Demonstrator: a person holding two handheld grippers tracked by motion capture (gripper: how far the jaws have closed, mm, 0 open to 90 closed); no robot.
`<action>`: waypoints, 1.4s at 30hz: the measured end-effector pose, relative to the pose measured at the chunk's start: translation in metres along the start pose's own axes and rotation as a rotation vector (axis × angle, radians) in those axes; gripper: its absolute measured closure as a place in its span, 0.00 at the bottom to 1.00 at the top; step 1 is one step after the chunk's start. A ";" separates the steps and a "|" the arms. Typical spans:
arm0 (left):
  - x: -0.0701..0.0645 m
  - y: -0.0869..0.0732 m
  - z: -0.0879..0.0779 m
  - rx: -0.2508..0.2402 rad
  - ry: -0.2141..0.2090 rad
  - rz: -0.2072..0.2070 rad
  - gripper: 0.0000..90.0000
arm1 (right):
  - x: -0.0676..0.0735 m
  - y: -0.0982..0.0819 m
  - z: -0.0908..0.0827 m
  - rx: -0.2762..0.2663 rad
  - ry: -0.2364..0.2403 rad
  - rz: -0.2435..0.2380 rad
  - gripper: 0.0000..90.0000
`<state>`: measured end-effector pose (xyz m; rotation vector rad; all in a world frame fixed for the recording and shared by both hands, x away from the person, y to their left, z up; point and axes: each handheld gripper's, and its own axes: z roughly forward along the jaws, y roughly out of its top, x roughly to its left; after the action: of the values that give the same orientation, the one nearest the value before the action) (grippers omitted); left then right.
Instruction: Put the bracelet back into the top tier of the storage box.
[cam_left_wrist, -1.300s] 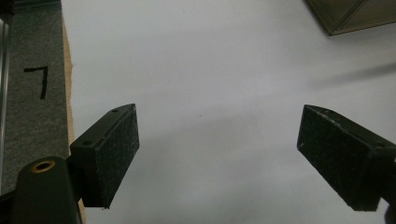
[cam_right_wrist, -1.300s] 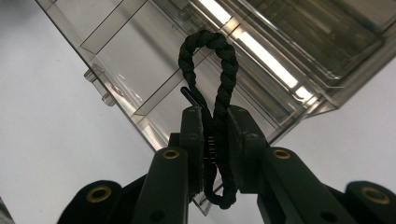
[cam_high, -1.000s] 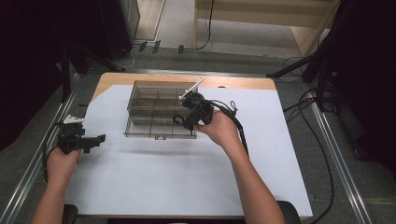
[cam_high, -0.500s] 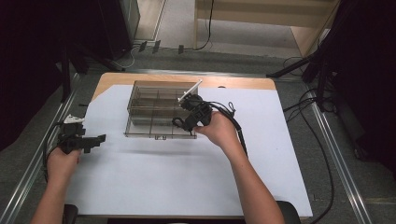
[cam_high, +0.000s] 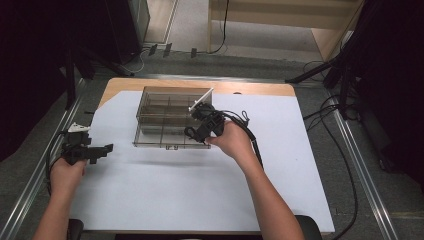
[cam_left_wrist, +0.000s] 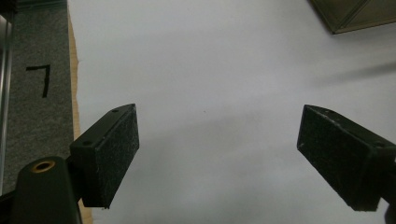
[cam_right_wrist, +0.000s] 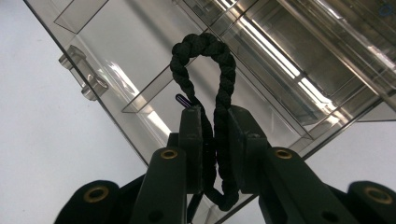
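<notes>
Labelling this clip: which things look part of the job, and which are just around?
In play:
- black braided loop, clamped in the right tool
- clear divided box beneath it

Idle or around:
- left tool, open above the white sheet
- floor cables

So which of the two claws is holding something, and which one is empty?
The right claw is holding something: it is shut on a black braided loop above the clear compartment box. The left claw is open and empty, over the white table cover.
</notes>
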<state>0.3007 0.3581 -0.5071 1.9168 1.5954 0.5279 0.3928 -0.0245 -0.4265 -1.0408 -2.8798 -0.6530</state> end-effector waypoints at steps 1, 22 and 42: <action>0.000 0.000 0.000 0.000 0.000 0.000 0.16 | 0.000 0.000 0.000 0.001 0.000 0.000 0.86; 0.000 0.000 0.000 0.000 0.000 0.000 0.16 | 0.001 0.000 0.001 0.015 0.006 -0.015 0.70; 0.001 -0.003 -0.002 0.002 0.005 -0.001 0.16 | 0.006 0.006 -0.018 -0.105 0.004 0.001 0.97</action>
<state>0.2975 0.3599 -0.5072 1.9181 1.6000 0.5308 0.3896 -0.0238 -0.4074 -1.0501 -2.8695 -0.8132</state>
